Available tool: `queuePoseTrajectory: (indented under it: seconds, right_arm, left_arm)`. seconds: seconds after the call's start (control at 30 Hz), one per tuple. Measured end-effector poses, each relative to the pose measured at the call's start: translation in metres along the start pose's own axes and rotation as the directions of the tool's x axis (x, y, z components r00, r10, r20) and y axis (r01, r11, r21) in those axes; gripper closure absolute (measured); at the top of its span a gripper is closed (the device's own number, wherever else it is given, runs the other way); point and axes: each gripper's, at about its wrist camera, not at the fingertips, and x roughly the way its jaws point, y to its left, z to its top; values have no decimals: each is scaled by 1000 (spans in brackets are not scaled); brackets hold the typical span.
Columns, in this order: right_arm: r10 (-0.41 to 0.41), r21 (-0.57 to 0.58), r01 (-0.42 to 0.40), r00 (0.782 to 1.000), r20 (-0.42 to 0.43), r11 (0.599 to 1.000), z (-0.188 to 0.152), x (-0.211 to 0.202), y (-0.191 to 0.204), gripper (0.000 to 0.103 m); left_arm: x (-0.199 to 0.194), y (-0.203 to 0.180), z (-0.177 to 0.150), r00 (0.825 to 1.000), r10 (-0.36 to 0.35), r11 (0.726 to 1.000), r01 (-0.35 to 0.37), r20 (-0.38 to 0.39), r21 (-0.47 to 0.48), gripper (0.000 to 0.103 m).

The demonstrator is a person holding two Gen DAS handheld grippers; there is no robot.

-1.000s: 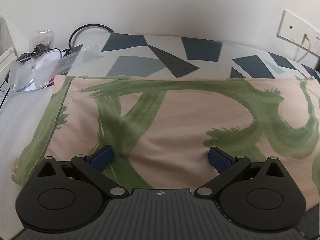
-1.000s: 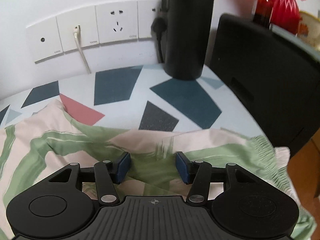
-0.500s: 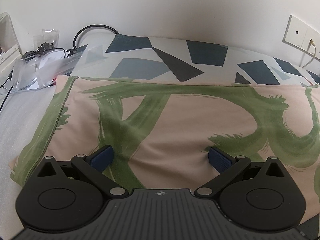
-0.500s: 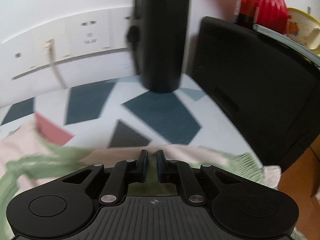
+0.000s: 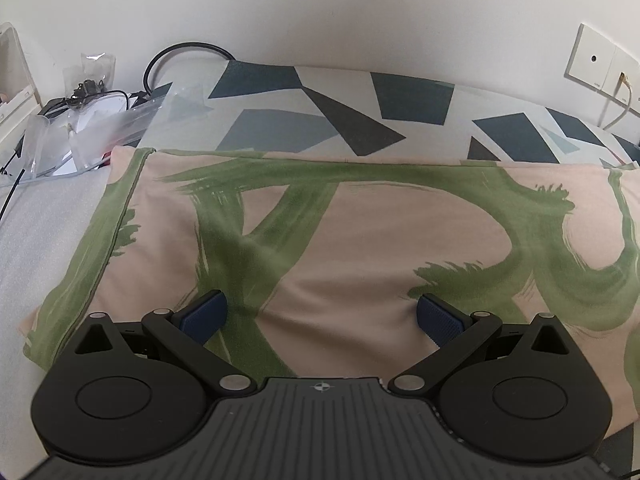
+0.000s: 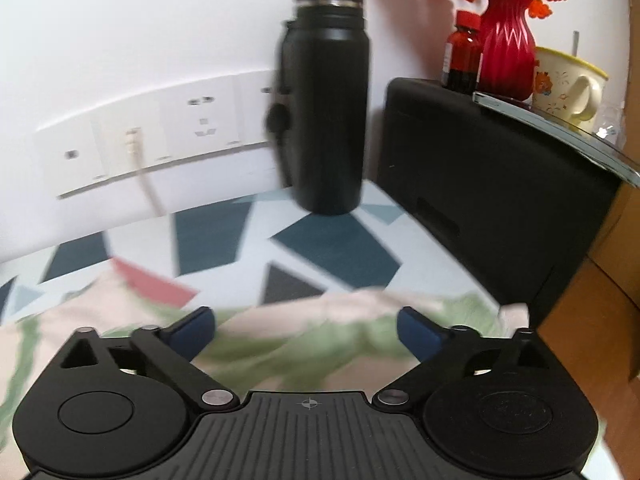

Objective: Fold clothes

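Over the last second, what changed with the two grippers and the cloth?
The right gripper closed on the pink-and-green patterned cloth half a second ago, then opened wide, letting it go, and the view tilted up toward the black flask. The left gripper stayed open over the flat cloth, barely shifting.

No legible text in either view

The only marks are a small crosshair emblem on each gripper body (image 5: 322,386) (image 6: 308,403) at 6 o'clock and a cartoon print on the mug (image 6: 560,88) at 2 o'clock.
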Motion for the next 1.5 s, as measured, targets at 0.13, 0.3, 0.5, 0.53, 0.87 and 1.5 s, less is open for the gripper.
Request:
queuePoseTrajectory:
  seconds: [0.13,0.3,0.5,0.53,0.87,1.5]
  right_arm:
    - [3,-46,-4,1000,-20,999,-25,-27,31,1]
    - [5,-124,-14,997,-71,992,-65,-51,69,1]
    - [0,-116,-12,994,-106,993,-94,-72,98,1]
    - [2,-115,-14,994,-108,993,-97,-76,102,1]
    - [-7,-181,-19,989,-147,983,-114,-83,148,1]
    - [13,-69,-24,989,-146,997,-124,-81,141,1]
  left_arm:
    - [-5,2,-6,1000,-18,1000,18,2,0,0]
    - [-21,13,-21,998,-64,997,65,25,-33,0]
    - [-39,30,-34,999,-37,999,38,3,-26,0]
    - [-41,32,-35,1000,-23,1000,23,-2,-18,0]
    - [-32,45,-37,997,-22,997,16,-80,-75,0]
    - [-45,78,-49,995,-84,976,92,49,-200,2]
